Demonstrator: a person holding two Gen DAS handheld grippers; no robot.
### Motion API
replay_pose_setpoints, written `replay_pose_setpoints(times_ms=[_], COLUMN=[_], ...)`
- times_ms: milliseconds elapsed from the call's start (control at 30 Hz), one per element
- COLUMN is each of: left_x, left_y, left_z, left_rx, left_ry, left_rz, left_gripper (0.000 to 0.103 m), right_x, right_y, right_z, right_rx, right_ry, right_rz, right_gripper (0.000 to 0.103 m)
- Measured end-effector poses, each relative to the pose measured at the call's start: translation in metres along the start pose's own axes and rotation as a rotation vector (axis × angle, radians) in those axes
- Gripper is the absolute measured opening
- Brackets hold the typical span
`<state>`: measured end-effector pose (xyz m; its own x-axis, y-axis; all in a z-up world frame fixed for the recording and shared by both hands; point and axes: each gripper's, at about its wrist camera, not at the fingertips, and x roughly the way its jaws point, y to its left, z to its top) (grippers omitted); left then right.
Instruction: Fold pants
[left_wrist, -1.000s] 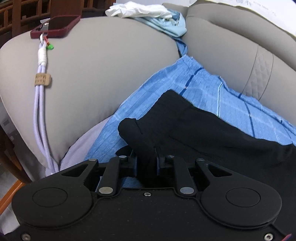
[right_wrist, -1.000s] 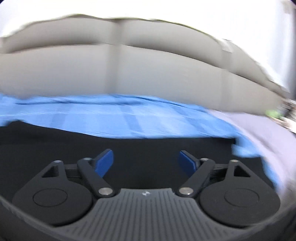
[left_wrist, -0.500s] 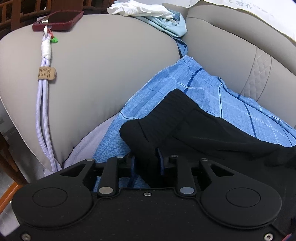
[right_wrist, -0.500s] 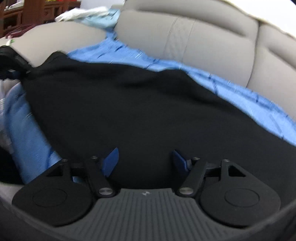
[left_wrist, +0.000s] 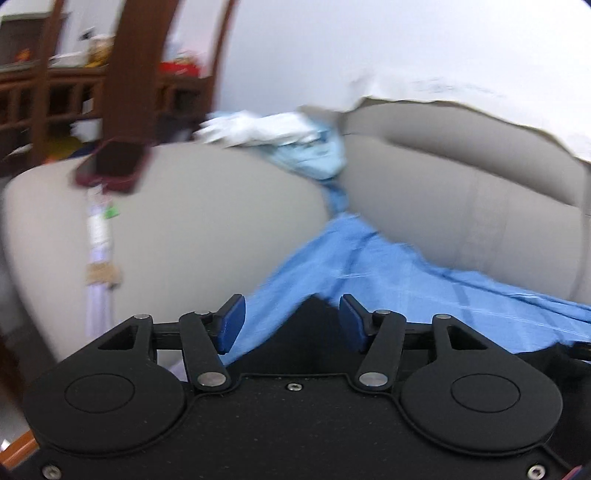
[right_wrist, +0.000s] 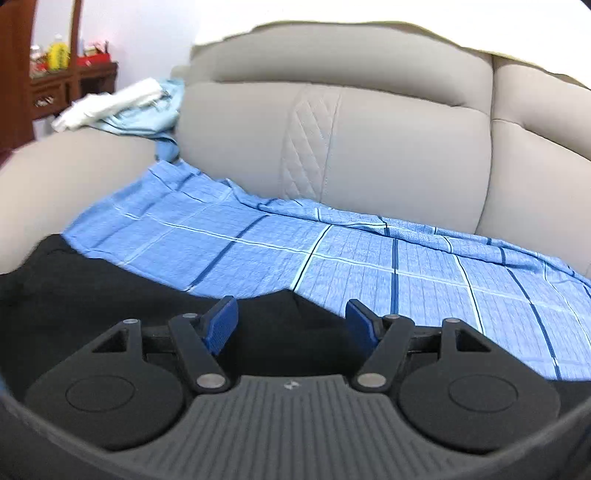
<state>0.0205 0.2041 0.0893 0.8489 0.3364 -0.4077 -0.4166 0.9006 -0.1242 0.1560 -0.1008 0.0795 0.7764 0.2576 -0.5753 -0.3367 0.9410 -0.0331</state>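
Black pants (right_wrist: 110, 295) lie on the blue checked sheet (right_wrist: 369, 251) over the grey sofa (right_wrist: 369, 147), beneath the left gripper (left_wrist: 291, 321) and right gripper (right_wrist: 291, 321), both spread apart and holding nothing.

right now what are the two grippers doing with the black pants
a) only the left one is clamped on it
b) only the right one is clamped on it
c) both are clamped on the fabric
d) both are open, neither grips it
d: the left gripper and the right gripper both show their blue pads spread wide apart, with the black pants lying loose on the blue checked sheet rather than pinched.
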Motion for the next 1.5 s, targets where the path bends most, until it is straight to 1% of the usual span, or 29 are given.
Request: replay_pose_setpoints(times_ms=[67,100,167,200,233,300,333,367,467,567,667,733,767,800,833,867,900,933,1000,1033,1067,1133,1167,1233,1300,1367,1433,1467,1500], left_x=[0.011,0.019,0.04,0.051,0.062,0.082,0.087,0.088,0.091,0.093,0.087,0.083,0.079,0.072,0.064,0.053,0.044,0.035,0.023,0.021,0.021,0.026,0.029,0.036,0.042,0.046,0.049,0.05,0.052], left_y=[-0.014,-0.019,-0.029,-0.032,-0.033,-0.03,-0.027,-0.022,-0.019,-0.019,-0.022,-0.024,-0.023,-0.02,-0.016,-0.01,-0.005,0.001,0.015,0.023,0.03,0.049,0.058,0.077,0.09,0.096,0.099,0.099,0.098], left_z=[-0.004,-0.008,-0.018,-0.023,-0.029,-0.036,-0.039,-0.042,-0.043,-0.046,-0.048,-0.047,-0.045,-0.044,-0.043,-0.043,-0.042,-0.042,-0.041,-0.041,-0.04,-0.041,-0.042,-0.046,-0.05,-0.054,-0.058,-0.06,-0.061], left_rx=[0.039,0.059,0.097,0.108,0.117,0.107,0.098,0.09,0.089,0.085,0.093,0.09,0.082,0.062,0.033,-0.003,-0.03,-0.052,-0.084,-0.101,-0.122,-0.205,-0.258,-0.372,-0.465,-0.501,-0.506,-0.501,-0.496], left_ry=[0.006,0.016,0.064,0.089,0.117,0.169,0.18,0.173,0.168,0.16,0.151,0.146,0.144,0.136,0.118,0.09,0.063,0.039,0.004,0.003,0.015,0.071,0.106,0.178,0.239,0.275,0.277,0.272,0.267], left_rz=[-0.074,-0.1,-0.13,-0.13,-0.12,-0.086,-0.083,-0.085,-0.09,-0.084,-0.068,-0.06,-0.061,-0.062,-0.062,-0.057,-0.051,-0.046,-0.024,-0.006,0.01,0.023,0.005,-0.058,-0.107,-0.148,-0.165,-0.167,-0.166], left_gripper=[0.053,0.051,0.044,0.036,0.031,0.028,0.028,0.028,0.029,0.029,0.029,0.031,0.033,0.044,0.058,0.065,0.076,0.083,0.087,0.087,0.087,0.086,0.086,0.086,0.085,0.085,0.085,0.082,0.07], right_x=[0.021,0.032,0.048,0.05,0.052,0.052,0.053,0.054,0.069,0.084,0.099,0.103,0.101,0.098,0.093,0.087,0.08,0.074,0.066,0.064,0.065,0.072,0.077,0.088,0.1,0.111,0.118,0.121,0.125], right_y=[0.002,0.004,0.009,0.011,0.011,0.009,0.009,0.008,0.008,0.004,-0.003,-0.004,-0.003,-0.001,0.003,0.007,0.012,0.019,0.034,0.043,0.054,0.08,0.095,0.124,0.15,0.173,0.192,0.198,0.201], right_z=[-0.004,-0.007,-0.015,-0.019,-0.023,-0.028,-0.029,-0.029,-0.025,-0.023,-0.016,-0.01,-0.008,-0.006,-0.006,-0.005,-0.002,0.001,0.011,0.016,0.022,0.029,0.032,0.035,0.037,0.037,0.035,0.034,0.035], right_rx=[-0.007,-0.011,-0.026,-0.031,-0.034,-0.022,-0.009,-0.001,0.018,0.061,0.085,0.102,0.098,0.082,0.061,0.034,0.002,-0.029,-0.076,-0.097,-0.121,-0.18,-0.215,-0.271,-0.311,-0.344,-0.378,-0.387,-0.381], right_ry=[0.041,0.068,0.106,0.109,0.103,0.088,0.081,0.075,0.05,0.024,0.016,0.029,0.038,0.037,0.019,-0.007,-0.035,-0.067,-0.119,-0.132,-0.134,-0.129,-0.126,-0.114,-0.083,-0.042,-0.021,-0.007,0.015], right_rz=[-0.037,-0.055,-0.074,-0.072,-0.07,-0.057,-0.054,-0.06,-0.077,-0.068,-0.105,-0.105,-0.105,-0.1,-0.095,-0.091,-0.085,-0.07,-0.003,0.043,0.091,0.178,0.217,0.293,0.371,0.438,0.469,0.482,0.5], right_gripper=[0.081,0.084,0.084,0.082,0.077,0.072,0.07,0.07,0.073,0.075,0.077,0.078,0.078,0.078,0.078,0.079,0.083,0.085,0.09,0.092,0.093,0.095,0.095,0.095,0.095,0.095,0.095,0.094,0.087])
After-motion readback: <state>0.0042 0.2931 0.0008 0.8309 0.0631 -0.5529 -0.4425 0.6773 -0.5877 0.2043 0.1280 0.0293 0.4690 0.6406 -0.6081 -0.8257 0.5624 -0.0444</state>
